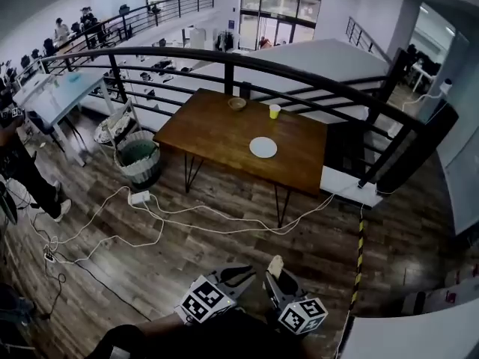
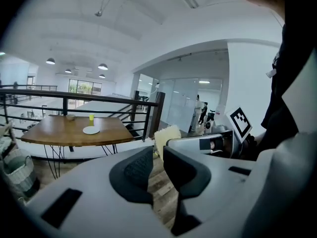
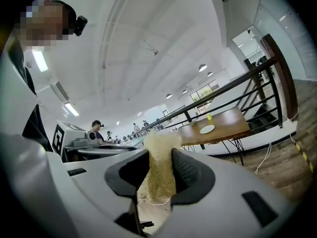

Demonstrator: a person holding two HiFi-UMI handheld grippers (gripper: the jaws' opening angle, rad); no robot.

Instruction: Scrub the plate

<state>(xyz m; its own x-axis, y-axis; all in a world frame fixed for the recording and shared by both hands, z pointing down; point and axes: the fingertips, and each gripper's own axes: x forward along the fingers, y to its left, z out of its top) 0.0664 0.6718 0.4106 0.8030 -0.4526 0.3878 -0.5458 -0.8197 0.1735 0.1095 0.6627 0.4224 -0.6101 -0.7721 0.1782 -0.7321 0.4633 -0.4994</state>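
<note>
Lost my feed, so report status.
Left gripper empty, fingers slightly apart. Right gripper shut on sponge. Plate on table, far ahead. Cables on floor between.

The wooden table point(image 1: 217, 129) and its white plate point(image 1: 263, 147) are seen from above and far off in the head view. In both gripper views they are seen distantly from low down.
</note>
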